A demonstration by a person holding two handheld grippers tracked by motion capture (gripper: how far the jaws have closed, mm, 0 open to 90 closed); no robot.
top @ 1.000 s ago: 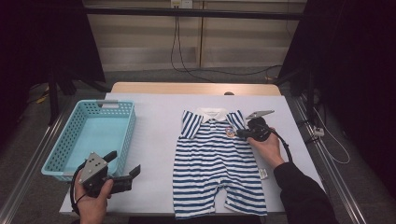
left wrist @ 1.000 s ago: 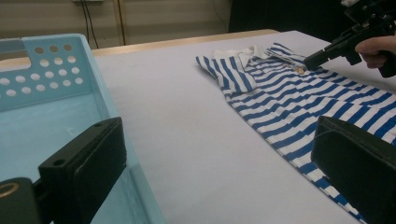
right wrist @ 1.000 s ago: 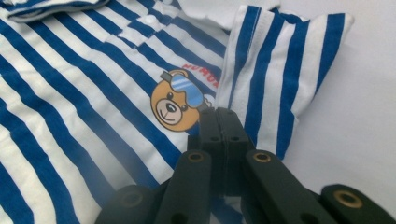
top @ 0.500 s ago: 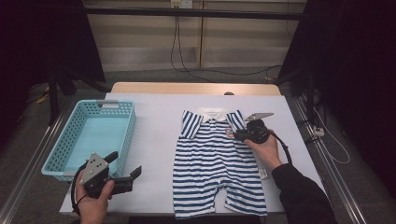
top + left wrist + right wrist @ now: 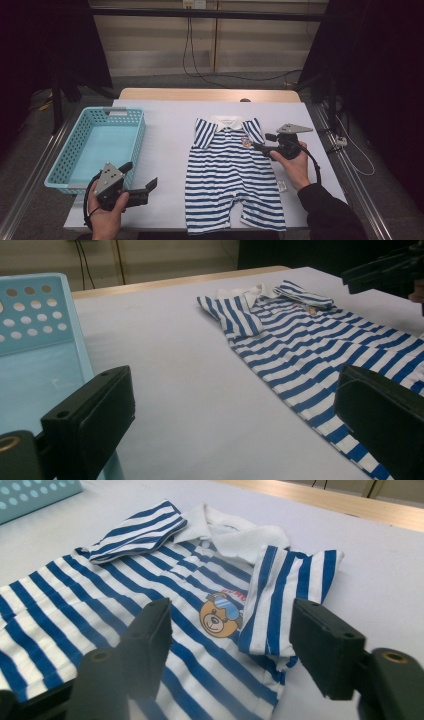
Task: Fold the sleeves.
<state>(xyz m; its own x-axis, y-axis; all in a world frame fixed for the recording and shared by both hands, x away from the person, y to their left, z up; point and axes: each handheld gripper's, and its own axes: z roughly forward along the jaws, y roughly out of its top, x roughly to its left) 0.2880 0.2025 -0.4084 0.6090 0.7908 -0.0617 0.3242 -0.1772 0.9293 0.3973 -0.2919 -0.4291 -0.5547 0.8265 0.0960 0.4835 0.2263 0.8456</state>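
White tabletop [image 5: 170, 145] in dark room, striped romper [image 5: 232, 175] flat, right gripper [image 5: 259, 146] jaws just opening, left gripper [image 5: 150, 184] apart

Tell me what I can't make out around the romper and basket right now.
- Romper: leg hems reach the table's near edge in the high view, too dim to tell whether they hang over.
- Side tag: print too small in the high view.
- Bear badge: red lettering above it too blurred in the right gripper view.
- Basket: cut off by the left edge of the left gripper view.
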